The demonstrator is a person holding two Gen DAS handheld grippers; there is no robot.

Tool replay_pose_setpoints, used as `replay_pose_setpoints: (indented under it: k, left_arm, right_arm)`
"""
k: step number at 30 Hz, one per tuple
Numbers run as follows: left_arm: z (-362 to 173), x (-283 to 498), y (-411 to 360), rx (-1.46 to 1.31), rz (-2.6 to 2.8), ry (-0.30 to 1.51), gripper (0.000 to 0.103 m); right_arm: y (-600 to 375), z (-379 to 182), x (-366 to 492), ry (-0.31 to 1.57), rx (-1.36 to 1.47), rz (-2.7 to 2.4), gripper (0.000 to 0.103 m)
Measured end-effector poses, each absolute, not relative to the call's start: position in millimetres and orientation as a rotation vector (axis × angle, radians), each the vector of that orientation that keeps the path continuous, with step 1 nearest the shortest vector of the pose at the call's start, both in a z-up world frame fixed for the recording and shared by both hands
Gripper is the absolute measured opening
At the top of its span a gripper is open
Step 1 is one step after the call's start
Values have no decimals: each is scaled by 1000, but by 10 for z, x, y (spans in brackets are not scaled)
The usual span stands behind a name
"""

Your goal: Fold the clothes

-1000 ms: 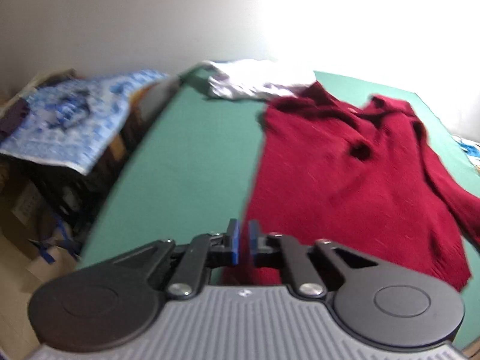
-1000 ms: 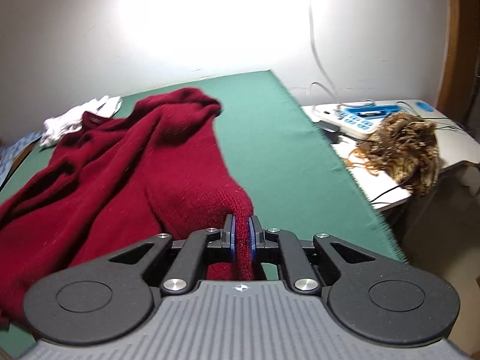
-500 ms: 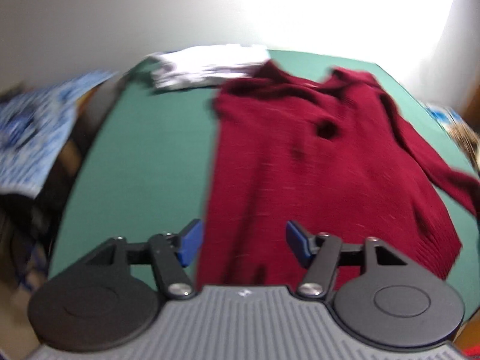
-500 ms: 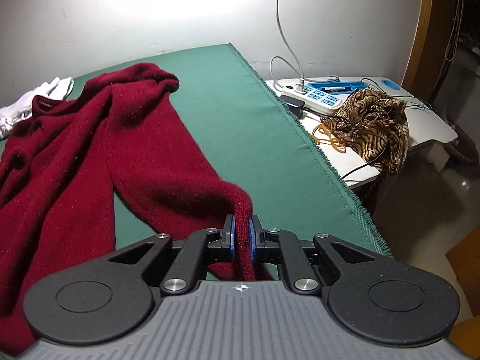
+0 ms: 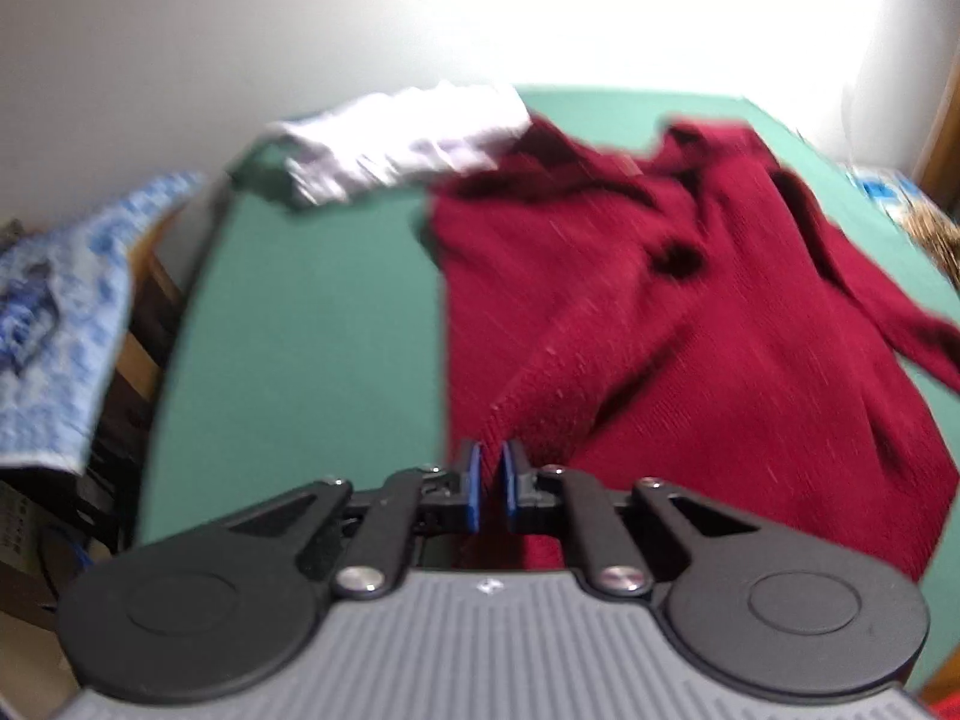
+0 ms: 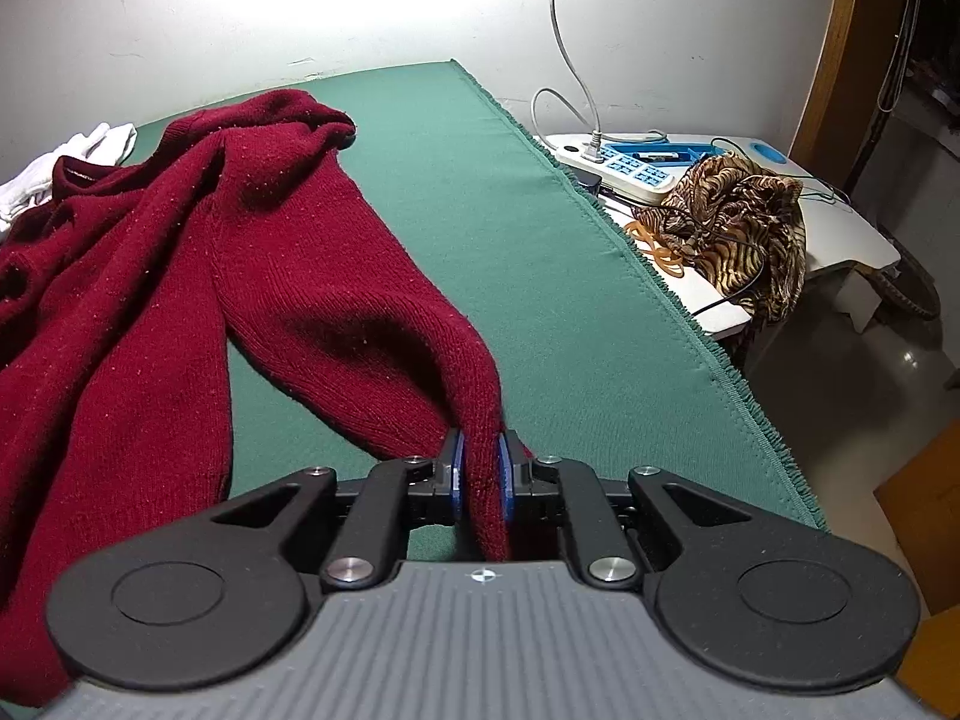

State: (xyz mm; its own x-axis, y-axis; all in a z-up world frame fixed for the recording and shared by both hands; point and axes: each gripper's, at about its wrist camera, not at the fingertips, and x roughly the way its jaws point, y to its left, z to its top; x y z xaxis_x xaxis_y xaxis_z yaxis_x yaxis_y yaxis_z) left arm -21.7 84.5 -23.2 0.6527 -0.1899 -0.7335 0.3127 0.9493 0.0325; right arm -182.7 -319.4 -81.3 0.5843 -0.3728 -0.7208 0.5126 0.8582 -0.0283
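Note:
A dark red knitted sweater (image 5: 690, 312) lies spread on the green table cover (image 5: 312, 324). My left gripper (image 5: 487, 468) is shut at the sweater's near left hem corner; a fold of red knit rises from its tips, so it seems to pinch the hem, though blur hides the contact. In the right wrist view my right gripper (image 6: 480, 468) is shut on the cuff of the sweater's right sleeve (image 6: 372, 300), which stretches from the shoulder toward me over the green cover (image 6: 540, 228).
A white garment (image 5: 408, 144) lies at the table's far left corner, also in the right wrist view (image 6: 66, 162). Blue patterned cloth (image 5: 54, 312) sits left of the table. A side table (image 6: 840, 240) at right holds a power strip (image 6: 630, 162), cables and a tiger-print cloth (image 6: 744, 222).
The left gripper opened half a second ago and has shut again at the sweater's near hem, lifting a fold. The right gripper pulled the sleeve cuff outward to the right, straightening the sleeve.

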Motion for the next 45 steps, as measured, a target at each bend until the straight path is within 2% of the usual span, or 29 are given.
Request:
replay_pose_setpoints:
  k: [6,14,18,24,27,29,31,34,35,37,45]
  left_arm:
    - [150,229,1210,155,-199,723,9]
    - [265,961,1476,203,3,695,9]
    - [493,1411,1598,180,62,649,9]
    - [476,1867,1583,184,93,646,10]
    - [460,2090,1572,186,107,645,9]
    - [449,2238,1564,188,116,645,10]
    - [332,2250,1549,194,95,679,15]
    - [162,2109,1508,229,53,702,23]
    - [127,2008,1509,232,38,706,27]
    - [63,1777,1531,215,3,722,47]
    - [-292,541,1376,72,-224,907,46]
  right_arm:
    - [-3290,-691,-1701,780,225,-543,10]
    - [-3409,-463,-1373,763,157,-551,9]
    - [-3698,-86,-1026,682,131,-596,9]
    - [-4180,723,-426,474,85,-755,9]
    - [-4374,939,-206,395,55,-873,9]
    - [-4497,889,-42,402,21,-939,9]
    - [-4585,687,125,467,-28,-976,15]
    - [-4560,244,246,624,-122,-986,36]
    - [-4552,97,286,676,-154,-988,38]
    - [-4423,-101,164,700,-140,-928,39]
    - [-3497,-658,-654,872,155,-363,39]
